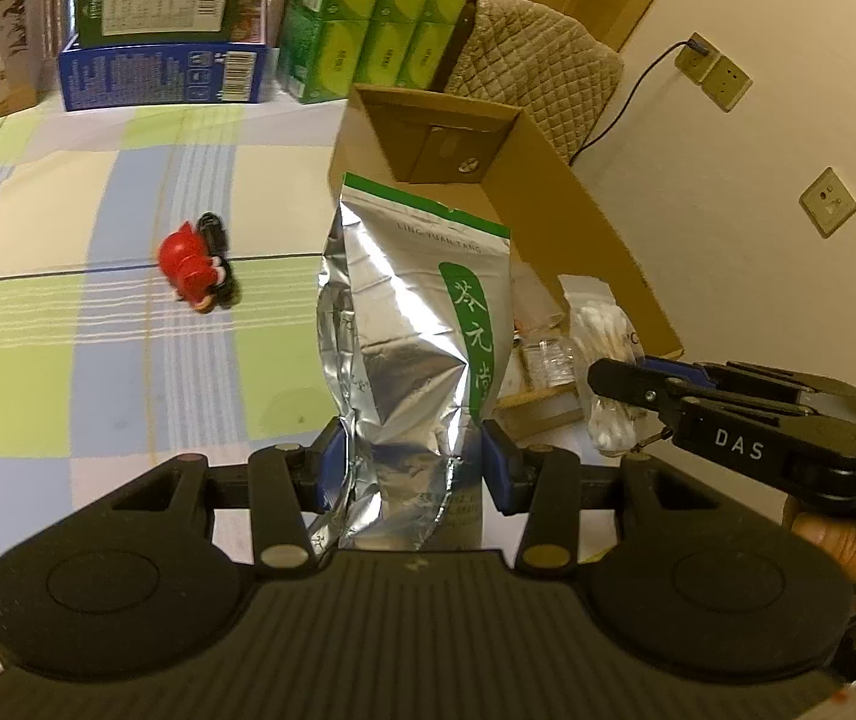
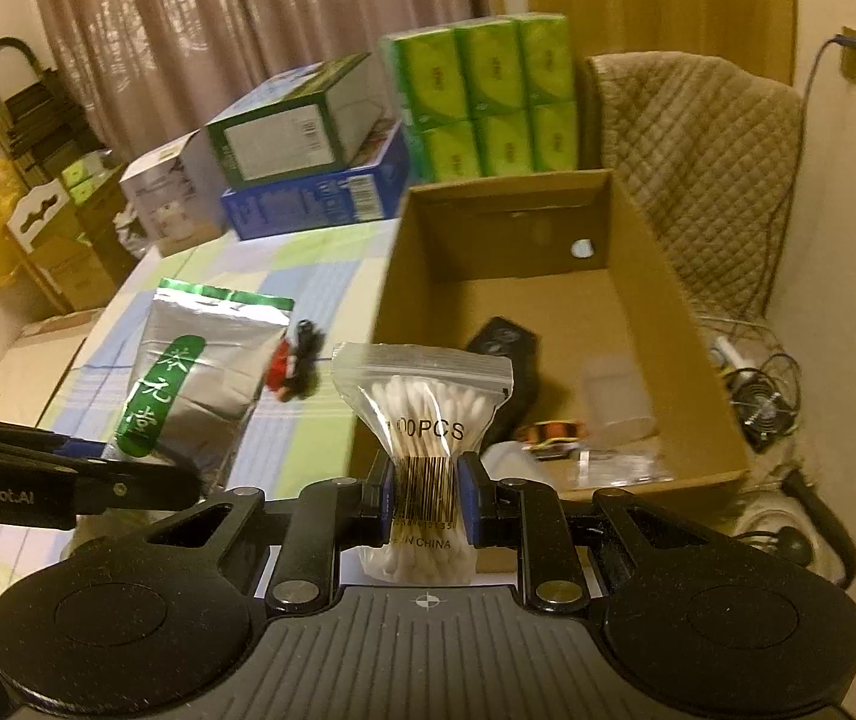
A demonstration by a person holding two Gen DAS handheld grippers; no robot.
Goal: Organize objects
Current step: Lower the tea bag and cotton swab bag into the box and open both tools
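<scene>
Jaws on crinkled silver pouch [image 1: 410,324] (green label)

One silver foil pouch [image 1: 410,324], one clear bag of cotton swabs [image 2: 425,414], one red toy figure [image 1: 197,267] out on the checked cloth. One open cardboard box [image 2: 656,276] on the right. Far back: six green packs [image 2: 485,99] in a block, three stacked cartons [image 2: 302,150].
</scene>
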